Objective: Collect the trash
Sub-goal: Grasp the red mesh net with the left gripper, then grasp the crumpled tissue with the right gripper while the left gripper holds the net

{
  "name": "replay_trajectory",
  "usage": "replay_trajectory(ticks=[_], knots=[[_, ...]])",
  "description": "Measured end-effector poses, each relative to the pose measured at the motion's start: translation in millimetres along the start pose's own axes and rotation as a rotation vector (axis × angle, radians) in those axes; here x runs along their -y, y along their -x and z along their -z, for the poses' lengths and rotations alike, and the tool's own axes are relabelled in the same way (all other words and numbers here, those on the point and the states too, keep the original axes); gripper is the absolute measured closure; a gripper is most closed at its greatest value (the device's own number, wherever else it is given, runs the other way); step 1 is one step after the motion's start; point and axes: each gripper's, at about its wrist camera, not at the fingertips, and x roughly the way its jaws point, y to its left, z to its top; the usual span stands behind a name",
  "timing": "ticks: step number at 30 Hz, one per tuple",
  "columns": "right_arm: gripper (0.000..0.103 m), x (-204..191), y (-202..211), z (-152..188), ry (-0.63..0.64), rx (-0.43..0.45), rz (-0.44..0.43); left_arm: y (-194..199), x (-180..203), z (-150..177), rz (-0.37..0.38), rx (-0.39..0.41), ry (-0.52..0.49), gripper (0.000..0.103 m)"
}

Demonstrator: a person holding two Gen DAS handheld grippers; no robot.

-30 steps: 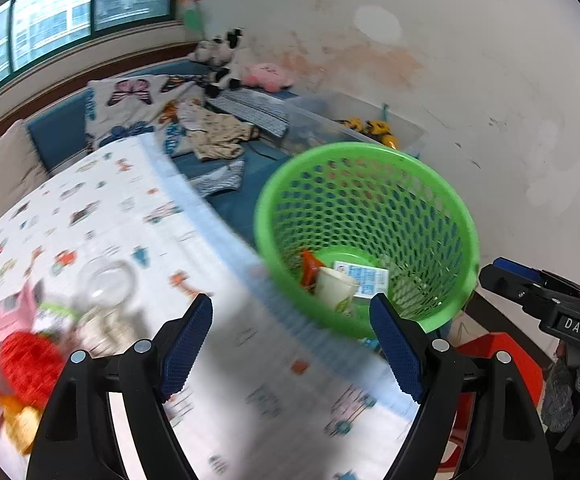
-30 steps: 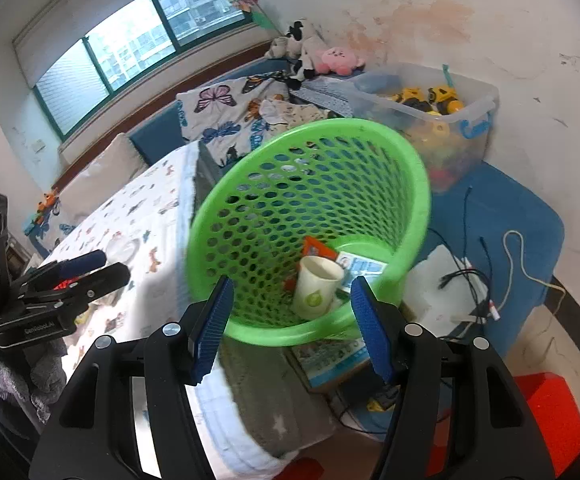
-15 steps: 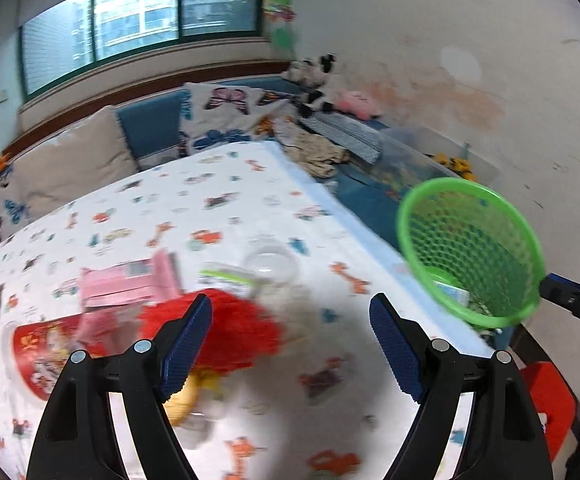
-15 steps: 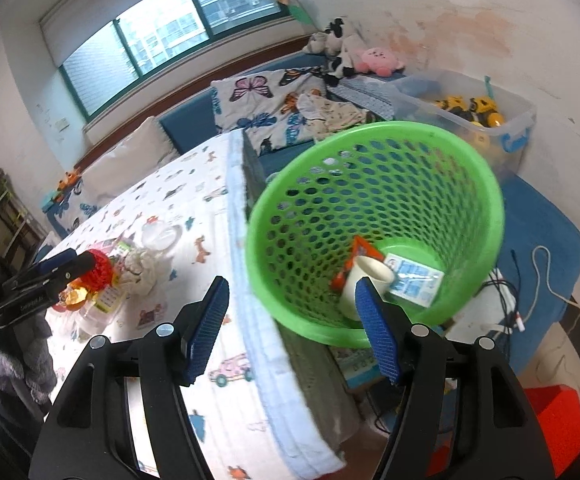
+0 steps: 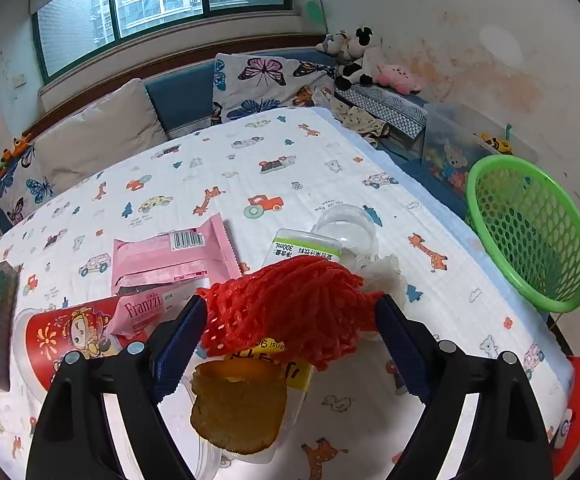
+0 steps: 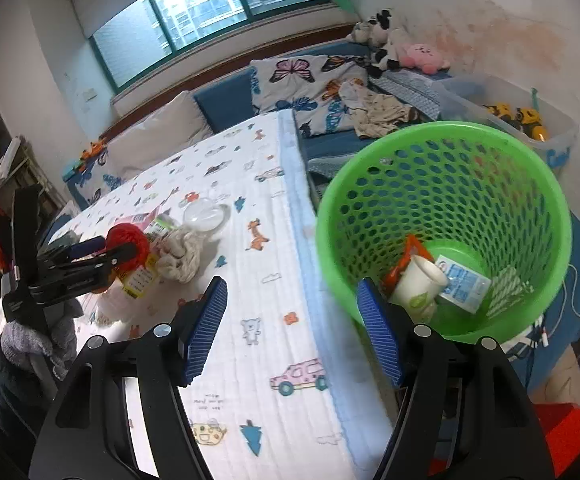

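Red mesh net (image 5: pixel 290 304) between spread left gripper (image 5: pixel 291 336) fingers | right gripper (image 6: pixel 293 330) wide open, empty | green basket (image 6: pixel 441 216) beside bed edge

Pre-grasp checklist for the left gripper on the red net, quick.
1. Left gripper open: ok.
2. Red net between the fingers: ok, one each side.
3. Net free of other trash: not ok, it lies on the yellow-labelled bottle and against the white rag.
4. Finger contact with net: cannot tell.
5. Green basket held by right gripper: not ok, fingers open, rim beside one.
6. Room in basket: ok, only a paper cup and wrappers.
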Motion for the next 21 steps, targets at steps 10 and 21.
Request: replay_trajectory(ticks=[10, 21], knots=[[0.035, -19.9, -14.4, 2.8, 0.029, -0.034, -0.034, 18.2, -5.9, -2.2, 0.058, 0.046, 0.026, 0.059], [0.035, -58.4, -48.5, -6.4, 0.081, -0.072, -0.117, 53.2, -27.3, -5.7, 0.074, 0.122, 0.093, 0.068]])
